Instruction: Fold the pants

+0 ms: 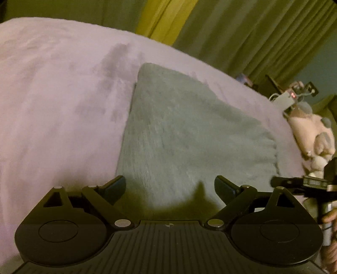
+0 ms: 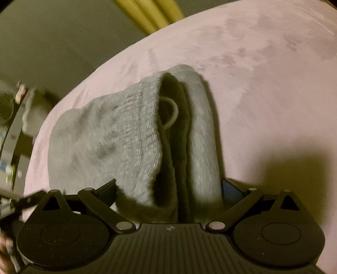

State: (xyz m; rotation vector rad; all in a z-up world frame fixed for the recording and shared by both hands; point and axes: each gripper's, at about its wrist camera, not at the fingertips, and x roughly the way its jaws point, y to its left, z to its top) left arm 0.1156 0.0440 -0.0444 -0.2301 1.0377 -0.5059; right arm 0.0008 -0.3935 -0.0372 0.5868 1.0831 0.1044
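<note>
The grey knit pants (image 1: pixel 189 134) lie folded in a thick stack on a pale pink blanket (image 1: pixel 59 101). My left gripper (image 1: pixel 169 187) hovers just above their near edge, open, with nothing between its fingers. In the right wrist view the pants (image 2: pixel 118 139) show their ribbed waistband and a drawstring loop (image 2: pixel 170 113) at the open end of the fold. My right gripper (image 2: pixel 168 188) is open wide, and the stacked layers of the pants lie between its two fingers (image 2: pixel 107 189). The right gripper's tip (image 1: pixel 294 182) also shows at the right edge of the left wrist view.
Green curtains (image 1: pixel 242 42) with a yellow strip (image 1: pixel 160 19) hang behind the bed. A pink plush toy (image 1: pixel 311 130) and small clutter sit past the bed's right edge. A hand (image 1: pixel 330 217) holds the right gripper. Blurred shelf items (image 2: pixel 12 126) stand at left.
</note>
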